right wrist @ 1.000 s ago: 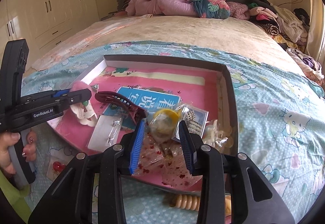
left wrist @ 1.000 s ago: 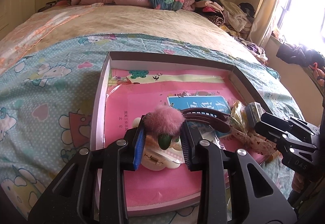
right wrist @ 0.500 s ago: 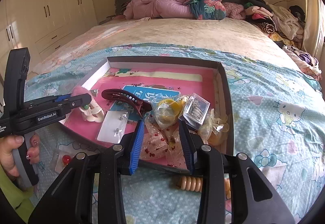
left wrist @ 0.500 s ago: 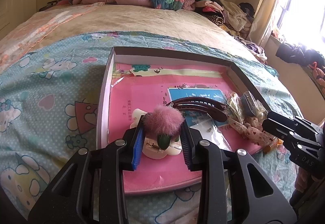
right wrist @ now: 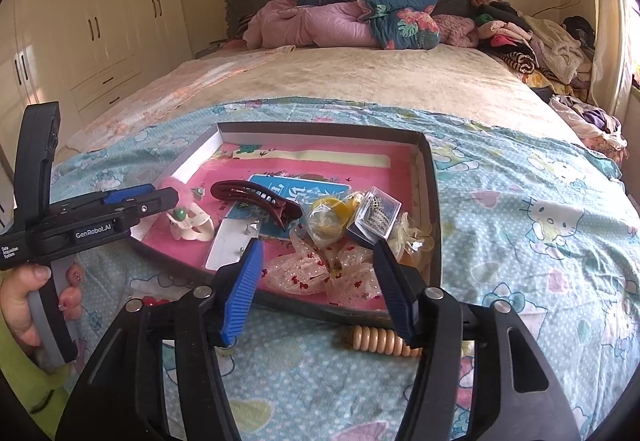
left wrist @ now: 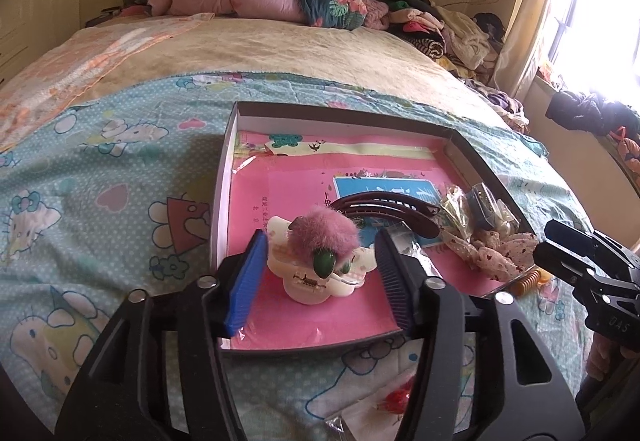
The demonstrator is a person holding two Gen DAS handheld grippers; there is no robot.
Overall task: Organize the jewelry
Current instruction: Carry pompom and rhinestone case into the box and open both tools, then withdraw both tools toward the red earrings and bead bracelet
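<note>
A shallow box point(left wrist: 224, 177) point(right wrist: 434, 201) with a pink lining lies on the bed. In it are a pink fluffy hair clip on a white base point(left wrist: 320, 253) point(right wrist: 182, 213), a dark red hair claw point(left wrist: 384, 207) point(right wrist: 256, 197), a spotted bow point(left wrist: 492, 253) point(right wrist: 320, 273) and small bagged pieces point(right wrist: 352, 217). My left gripper point(left wrist: 318, 277) point(right wrist: 160, 201) is open, its pads either side of the fluffy clip without touching it. My right gripper point(right wrist: 316, 281) point(left wrist: 552, 241) is open and empty over the box's near edge, above the bow.
A beige beaded bracelet point(right wrist: 376, 337) point(left wrist: 526, 281) lies on the sheet just outside the box's near wall. A bag with red beads point(left wrist: 396, 399) point(right wrist: 152, 301) lies on the sheet in front of the box. Bedding and clothes are piled at the headboard.
My left gripper has opened and let go of the fluffy clip, which now rests in the box. My right gripper has drawn back from the bagged pieces toward the box's near edge.
</note>
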